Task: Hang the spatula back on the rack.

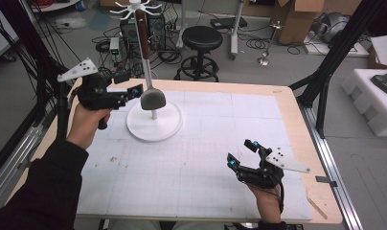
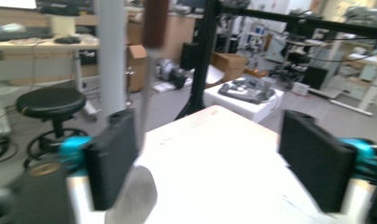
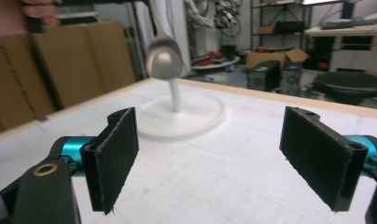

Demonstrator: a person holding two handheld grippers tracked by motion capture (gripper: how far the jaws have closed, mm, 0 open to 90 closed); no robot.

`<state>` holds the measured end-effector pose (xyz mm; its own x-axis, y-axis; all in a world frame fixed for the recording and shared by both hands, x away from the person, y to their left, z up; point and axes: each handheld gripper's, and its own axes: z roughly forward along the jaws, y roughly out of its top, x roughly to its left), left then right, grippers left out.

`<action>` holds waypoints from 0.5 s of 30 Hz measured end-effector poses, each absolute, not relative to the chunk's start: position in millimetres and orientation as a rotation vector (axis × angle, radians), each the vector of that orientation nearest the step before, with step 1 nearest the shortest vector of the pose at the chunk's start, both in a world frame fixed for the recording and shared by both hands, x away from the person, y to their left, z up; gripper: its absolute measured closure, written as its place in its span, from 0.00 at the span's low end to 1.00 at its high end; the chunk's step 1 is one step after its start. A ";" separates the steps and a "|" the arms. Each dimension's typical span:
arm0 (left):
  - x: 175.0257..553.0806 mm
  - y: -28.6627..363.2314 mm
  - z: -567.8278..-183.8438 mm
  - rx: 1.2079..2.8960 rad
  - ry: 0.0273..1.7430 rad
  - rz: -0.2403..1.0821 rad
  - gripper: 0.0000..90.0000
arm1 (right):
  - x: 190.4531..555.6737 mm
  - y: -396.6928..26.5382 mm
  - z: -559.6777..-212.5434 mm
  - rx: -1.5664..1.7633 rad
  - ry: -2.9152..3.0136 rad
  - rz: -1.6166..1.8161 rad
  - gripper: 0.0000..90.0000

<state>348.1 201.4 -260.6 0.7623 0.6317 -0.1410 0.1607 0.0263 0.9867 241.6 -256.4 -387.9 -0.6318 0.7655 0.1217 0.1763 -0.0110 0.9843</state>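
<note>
Ladle (image 1: 152,99) hangs bowl-down from the white hook stand (image 1: 154,125) at the table's far left, its brown handle running up toward the hooks, so it can be reached from the side without lifting anything. High view: my left gripper (image 1: 132,91) is raised level with the bowl, just beside it, jaws apart; my right gripper (image 1: 241,153) rests low near the front right edge, jaws wide, holding nothing — I judge it is parked clear of the work. White gridded mat (image 1: 206,158) covers the wooden table; a black stool, cables and cardboard boxes stand on the grey floor beyond. Left gripper view: blurred; the ladle's shaft and bowl sit by my one pad (image 2: 113,158), the jaws wide around them, not closed. Right gripper view: pads (image 3: 113,156) well apart, ladle and stand far ahead.
</note>
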 end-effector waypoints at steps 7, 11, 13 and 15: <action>308.4 217.6 -313.6 1.467 0.603 0.473 0.17 | 239.0 -264.9 -398.8 0.993 1.798 1.597 0.21; 291.0 227.4 -335.2 1.468 0.630 0.493 0.17 | 237.6 -268.3 -402.3 0.998 1.793 1.573 0.21; 281.6 232.2 -346.5 1.474 0.645 0.509 0.17 | 237.2 -269.7 -403.6 1.004 1.793 1.571 0.21; 275.9 235.7 -354.6 1.479 0.660 0.512 0.17 | 237.1 -271.1 -404.5 1.012 1.790 1.563 0.21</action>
